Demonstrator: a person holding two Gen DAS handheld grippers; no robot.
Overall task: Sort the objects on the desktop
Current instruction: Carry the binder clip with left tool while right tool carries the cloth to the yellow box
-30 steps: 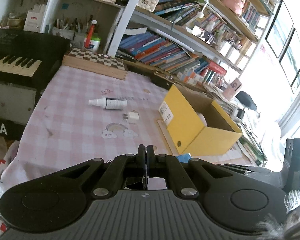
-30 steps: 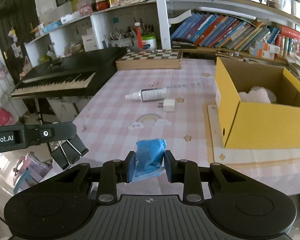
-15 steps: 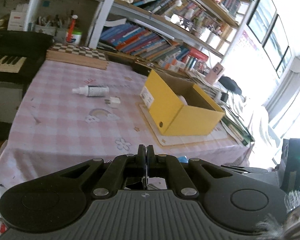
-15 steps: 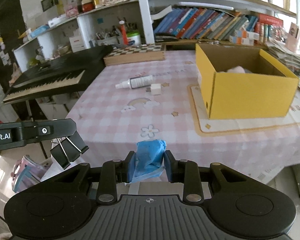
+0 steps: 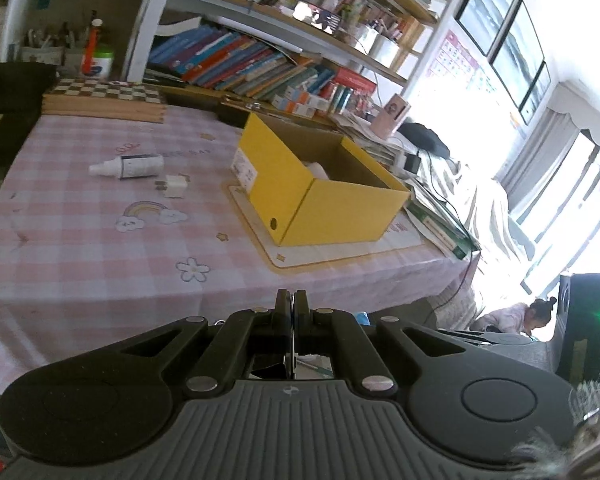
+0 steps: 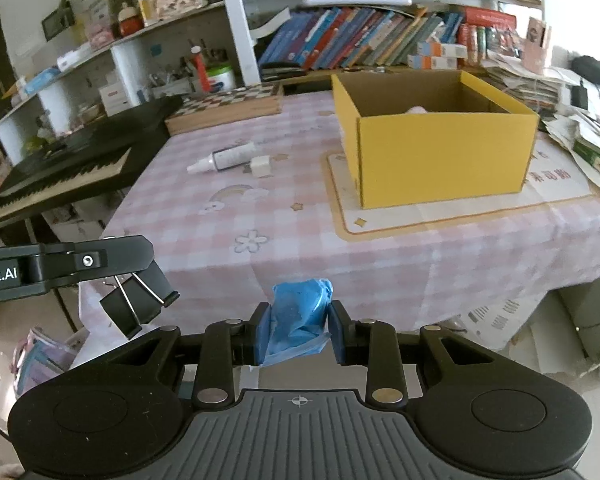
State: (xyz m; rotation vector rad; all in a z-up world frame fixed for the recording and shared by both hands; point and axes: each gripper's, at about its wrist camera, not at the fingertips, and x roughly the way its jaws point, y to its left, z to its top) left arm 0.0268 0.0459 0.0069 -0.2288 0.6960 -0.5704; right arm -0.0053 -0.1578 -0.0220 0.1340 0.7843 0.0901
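Observation:
My right gripper [image 6: 299, 322] is shut on a crumpled blue packet [image 6: 300, 306], held in front of the table's near edge. In the right wrist view my left gripper [image 6: 142, 258] reaches in from the left, shut on the wire handle of a black binder clip [image 6: 134, 310] that hangs below it. Its own view shows the left gripper [image 5: 293, 300] with jaws pressed together. On the pink checked tablecloth [image 6: 284, 216] lie a white spray bottle [image 6: 226, 157] and a white charger plug [image 6: 261, 166]. The open yellow box [image 6: 440, 160] stands to the right on a mat, something pale inside.
A black keyboard [image 6: 60, 168] stands left of the table, a chessboard box [image 5: 100, 98] at its far edge. Bookshelves [image 5: 260, 64] run behind. Stacked papers and books [image 6: 592, 148] crowd the right side. A black speaker [image 5: 588, 332] and a seated person [image 5: 516, 316] are beyond the table's right corner.
Both grippers have drawn back from the table, so its near edge and overhanging cloth now show. Both views have swung toward the yellow box. The packet and clip stay gripped.

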